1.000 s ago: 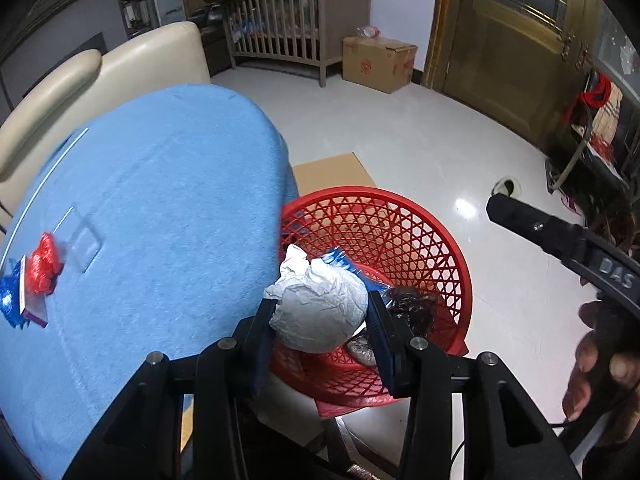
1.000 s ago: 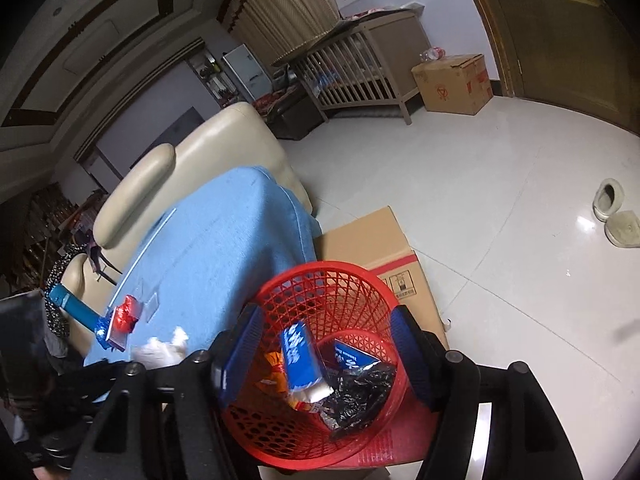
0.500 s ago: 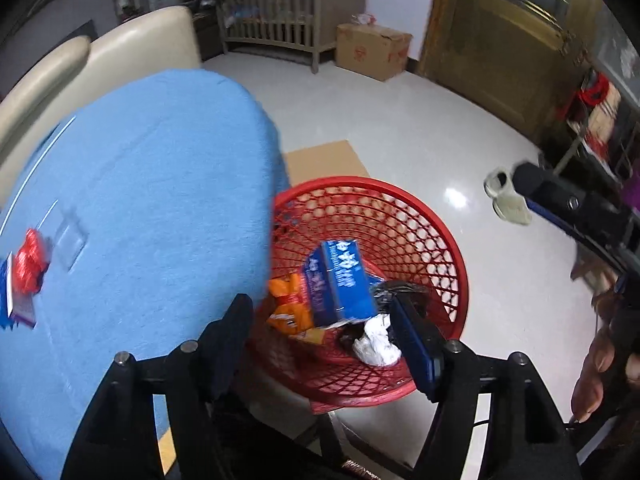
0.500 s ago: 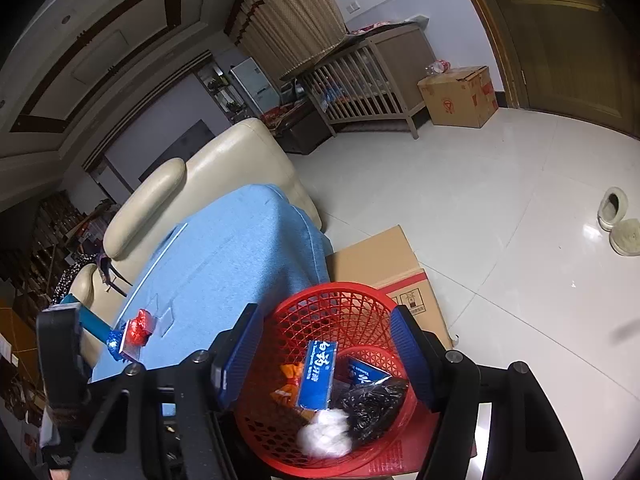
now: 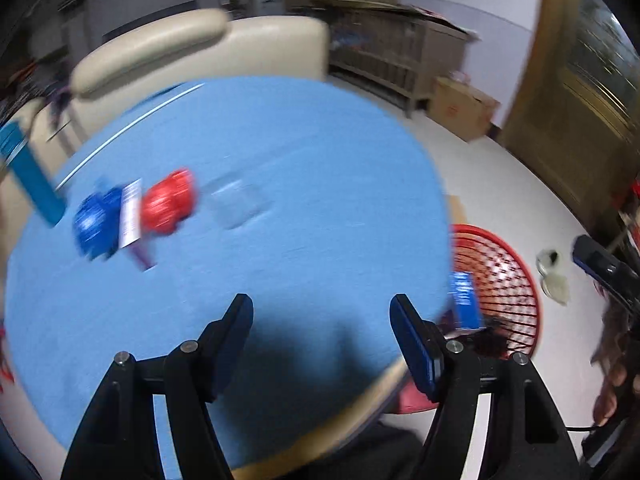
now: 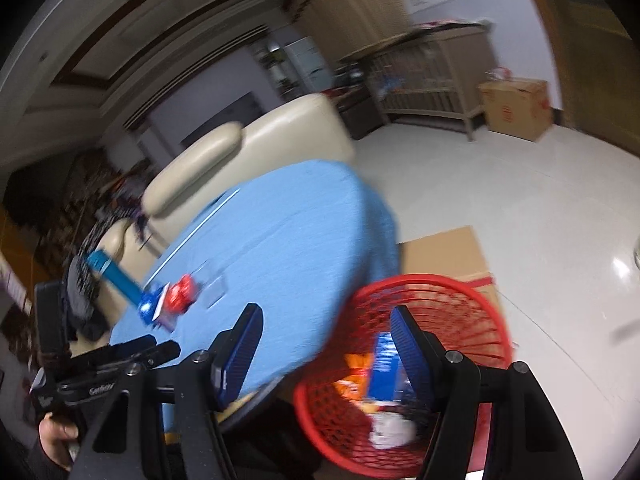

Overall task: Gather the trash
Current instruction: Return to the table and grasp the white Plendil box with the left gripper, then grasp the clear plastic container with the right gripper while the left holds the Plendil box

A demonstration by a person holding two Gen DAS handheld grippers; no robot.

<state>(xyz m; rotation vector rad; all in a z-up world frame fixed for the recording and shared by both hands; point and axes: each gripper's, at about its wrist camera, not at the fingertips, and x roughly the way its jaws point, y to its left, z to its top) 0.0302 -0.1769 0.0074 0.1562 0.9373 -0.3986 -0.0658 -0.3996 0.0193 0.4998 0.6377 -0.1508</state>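
A red mesh basket (image 6: 452, 300) stands on the floor beside the blue-covered round table (image 5: 300, 184). It holds a blue carton (image 6: 382, 360), an orange wrapper and a white crumpled tissue (image 6: 390, 430). A red and blue wrapper (image 5: 136, 212) lies on the table's left part; it also shows in the right wrist view (image 6: 170, 300). My left gripper (image 5: 322, 336) is open and empty over the table's near edge. My right gripper (image 6: 326, 344) is open and empty, between table edge and basket (image 5: 504, 276).
A cream sofa (image 5: 200, 48) stands behind the table. A flat cardboard sheet (image 6: 444, 252) lies on the tiled floor under the basket. A cardboard box (image 6: 516, 108) and a wooden crib (image 6: 420, 76) stand at the far wall. A blue box (image 5: 28, 176) sits at the table's left edge.
My left gripper let the white tissue drop into the basket, opened, and swung left over the table. My right gripper shifted left, so the basket now sits to its right.
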